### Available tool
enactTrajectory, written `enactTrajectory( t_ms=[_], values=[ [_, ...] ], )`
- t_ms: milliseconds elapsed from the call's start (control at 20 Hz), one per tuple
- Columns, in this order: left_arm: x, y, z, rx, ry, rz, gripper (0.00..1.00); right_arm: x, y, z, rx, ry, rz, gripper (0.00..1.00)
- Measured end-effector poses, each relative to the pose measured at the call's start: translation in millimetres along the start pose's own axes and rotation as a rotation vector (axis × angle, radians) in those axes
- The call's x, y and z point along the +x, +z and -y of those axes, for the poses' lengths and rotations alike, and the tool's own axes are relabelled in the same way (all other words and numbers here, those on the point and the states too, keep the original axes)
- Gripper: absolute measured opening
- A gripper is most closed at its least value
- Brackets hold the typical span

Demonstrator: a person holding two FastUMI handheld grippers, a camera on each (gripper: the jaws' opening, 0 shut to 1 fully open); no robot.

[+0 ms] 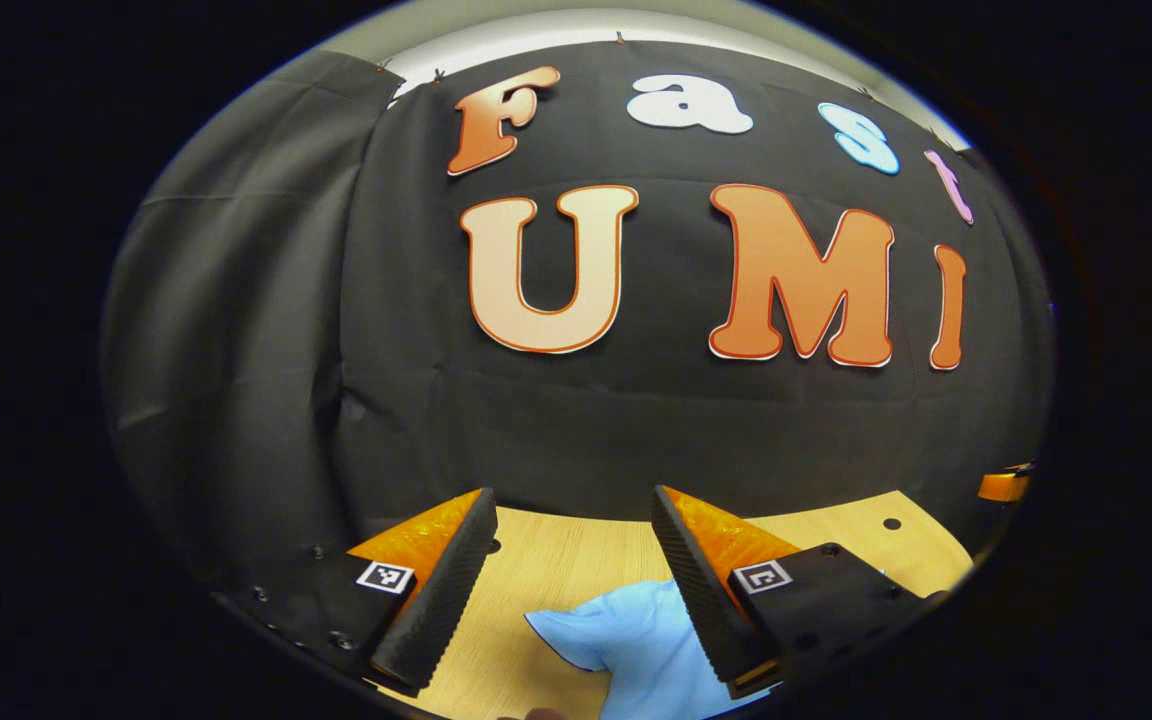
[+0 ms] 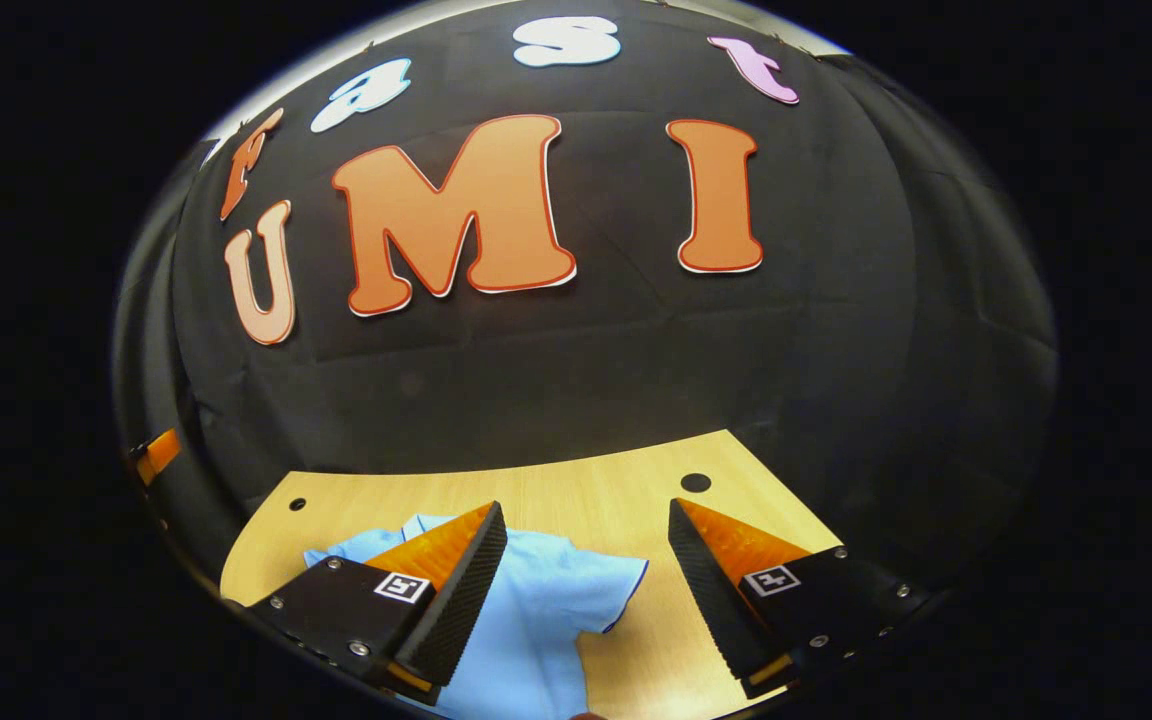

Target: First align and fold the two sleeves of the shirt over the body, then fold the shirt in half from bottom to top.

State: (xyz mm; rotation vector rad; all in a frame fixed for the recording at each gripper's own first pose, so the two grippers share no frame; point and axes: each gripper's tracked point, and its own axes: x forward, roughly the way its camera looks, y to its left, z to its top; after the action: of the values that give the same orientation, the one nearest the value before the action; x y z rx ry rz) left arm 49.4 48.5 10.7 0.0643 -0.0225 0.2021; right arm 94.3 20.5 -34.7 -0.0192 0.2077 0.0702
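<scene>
A light blue shirt (image 2: 536, 610) lies flat on the wooden table (image 2: 616, 500). In the right gripper view its right sleeve (image 2: 606, 585) spreads out between my fingers, and the collar end (image 2: 416, 525) points toward the wall. My right gripper (image 2: 586, 580) hangs open above that sleeve, touching nothing. In the left gripper view the shirt's other sleeve (image 1: 626, 640) pokes out below and between the fingers of my left gripper (image 1: 576, 575), which is open and holds nothing. The shirt's body is mostly hidden below both views.
The table (image 1: 576, 560) has small round holes (image 2: 695, 482) near its far edge, close to the black cloth wall. At the far side of each view part of the other gripper shows (image 1: 1001, 487) (image 2: 158, 453).
</scene>
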Motion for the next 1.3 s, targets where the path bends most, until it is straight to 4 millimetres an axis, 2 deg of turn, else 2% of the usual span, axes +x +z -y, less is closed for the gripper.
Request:
enactTrajectory(
  t_ms=[200, 300, 500, 550, 850, 1000, 1150, 1300],
  values=[
    [9.4, -2.5, 3.9, 0.004, -0.03, -0.013, 1.0, 20.8, -7.8, 8.4, -0.013, -0.026, -0.069, 0.98],
    [13.0, -3.1, -5.2, 0.001, -0.031, -0.008, 0.98, 37.0, -26.9, 3.5, -0.024, 0.004, -0.175, 0.98],
    [11.0, -12.7, -22.1, -0.033, -0.024, -0.025, 1.0, 69.3, -66.2, 17.9, -0.011, -0.048, -0.381, 0.98],
    [10.3, -15.1, -28.5, -0.04, -0.018, -0.03, 1.0, 79.9, -86.9, 22.5, -0.005, -0.076, -0.473, 0.98],
    [3.5, -29.1, -63.3, -0.029, 0.03, -0.051, 1.0, 122.3, -160.0, 26.4, 0.034, -0.136, -0.776, 0.98],
    [2.3, -41.7, -78.4, -0.027, 0.061, -0.072, 1.0, 137.0, -196.5, 38.1, 0.018, -0.182, -0.88, 0.99],
    [3.1, -49.5, -85.8, -0.023, 0.076, -0.09, 1.0, 145.4, -208.3, 42.7, 0.028, -0.206, -0.919, 0.99],
    [4.2, -57.7, -82.5, -0.018, 0.073, -0.105, 1.0, 148.0, -223.8, 47.0, 0.019, -0.222, -0.961, 0.99]
  ],
)
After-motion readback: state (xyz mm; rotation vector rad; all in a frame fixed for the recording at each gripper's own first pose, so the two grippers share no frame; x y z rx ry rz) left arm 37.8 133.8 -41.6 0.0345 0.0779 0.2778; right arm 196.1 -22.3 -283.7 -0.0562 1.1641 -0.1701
